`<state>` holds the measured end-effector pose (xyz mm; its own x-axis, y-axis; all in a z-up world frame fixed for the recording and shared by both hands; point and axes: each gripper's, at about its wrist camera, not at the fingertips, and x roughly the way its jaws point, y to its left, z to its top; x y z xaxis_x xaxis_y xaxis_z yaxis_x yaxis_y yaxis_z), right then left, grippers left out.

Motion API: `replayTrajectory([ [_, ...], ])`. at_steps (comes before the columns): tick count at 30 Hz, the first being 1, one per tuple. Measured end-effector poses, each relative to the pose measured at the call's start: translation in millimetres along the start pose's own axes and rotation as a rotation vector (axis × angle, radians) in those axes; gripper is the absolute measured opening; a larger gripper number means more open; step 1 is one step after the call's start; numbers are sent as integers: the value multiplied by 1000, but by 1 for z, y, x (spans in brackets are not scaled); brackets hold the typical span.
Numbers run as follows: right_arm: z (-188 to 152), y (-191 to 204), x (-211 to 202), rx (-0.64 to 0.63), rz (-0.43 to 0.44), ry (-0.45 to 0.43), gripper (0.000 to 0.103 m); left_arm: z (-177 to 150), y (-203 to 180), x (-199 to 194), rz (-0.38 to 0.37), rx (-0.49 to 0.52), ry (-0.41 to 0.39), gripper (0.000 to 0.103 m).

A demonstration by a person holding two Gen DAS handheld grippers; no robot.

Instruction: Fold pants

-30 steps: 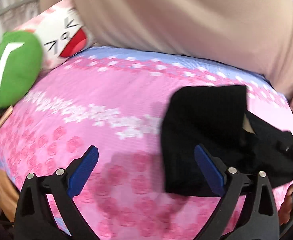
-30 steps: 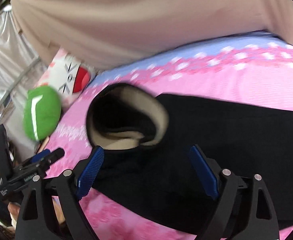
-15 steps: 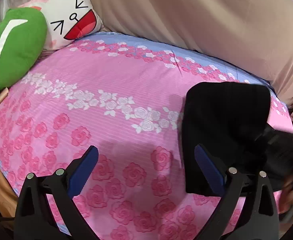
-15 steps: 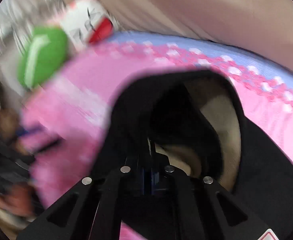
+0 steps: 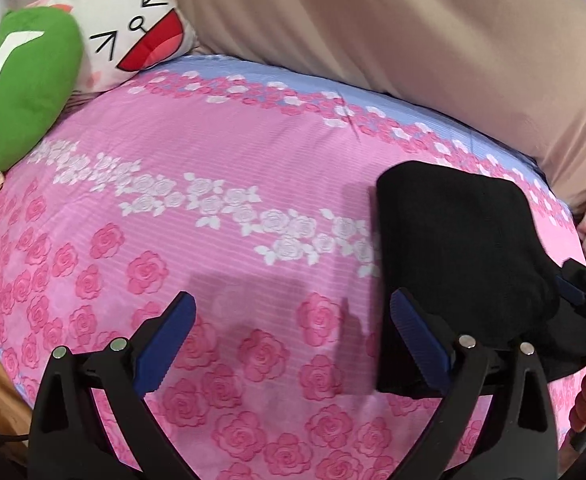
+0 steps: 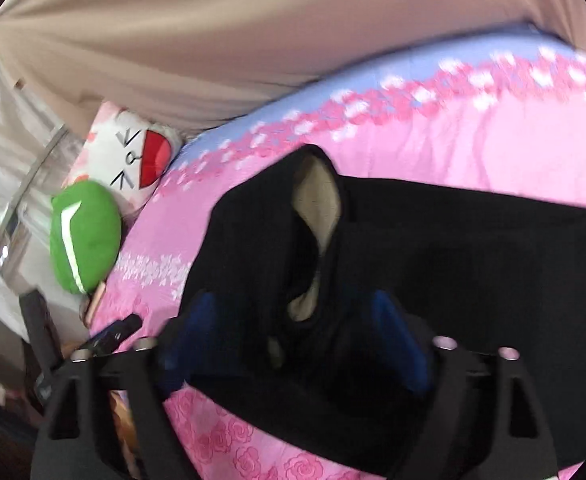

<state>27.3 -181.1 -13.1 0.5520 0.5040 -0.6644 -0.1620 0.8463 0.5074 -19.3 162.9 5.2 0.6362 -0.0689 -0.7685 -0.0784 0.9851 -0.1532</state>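
Black pants (image 5: 461, 248) lie folded on the pink rose bedsheet (image 5: 221, 168) at the right. In the right wrist view the pants (image 6: 473, 248) spread wide, with a beige lining (image 6: 319, 204) showing at an open end. My left gripper (image 5: 293, 336) is open and empty over the sheet, its right finger at the pants' near edge. My right gripper (image 6: 297, 336) is open, its blue pads either side of the bunched black cloth. It also shows at the right edge of the left wrist view (image 5: 585, 292).
A green cushion (image 5: 17, 84) and a white cartoon-face pillow (image 5: 133, 28) lie at the bed's far left. A beige curtain (image 5: 413, 28) hangs behind the bed. The bed's front edge runs just under my grippers.
My right gripper was shut on the black cloth half a second ago and has opened, drawing back. The pants have settled flatter. My left gripper stayed open and shifted slightly.
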Motion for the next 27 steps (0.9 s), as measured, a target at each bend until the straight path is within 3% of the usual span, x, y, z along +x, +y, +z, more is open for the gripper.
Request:
replayTrajectory([
  [4,0,20,21,-90,-75,11,83,0,-9,6,-14,0,18,96],
  [5,3,27,34,-132,-94,24,71,0,-10,6,-17,-1,19,96],
  [6,3,28,41,-152,-95,38,36,-1,-10,6,-20,0,20,96],
  [7,4,31,52,-163,-108,62,21,-2,-10,5,-21,2,18,96],
  [10,11,60,61,-203,-58,76,17,-1,-6,-1,-2,-3,5,96],
  [14,29,115,10,-235,185,-8,16,6,8,-13,15,-45,-24,96],
  [17,38,117,-46,-243,165,-143,15,13,13,-27,4,-63,-64,96],
  [19,35,93,-80,-209,100,-216,15,14,10,-33,-8,-58,-79,96],
  [22,16,19,-122,-70,-75,-278,16,11,-6,-28,-31,-22,-64,97],
  [24,-13,-54,-134,95,-195,-264,19,9,-21,-19,-46,7,-36,97],
  [27,-46,-129,-119,223,-390,-174,27,3,-54,-3,-113,50,23,97],
])
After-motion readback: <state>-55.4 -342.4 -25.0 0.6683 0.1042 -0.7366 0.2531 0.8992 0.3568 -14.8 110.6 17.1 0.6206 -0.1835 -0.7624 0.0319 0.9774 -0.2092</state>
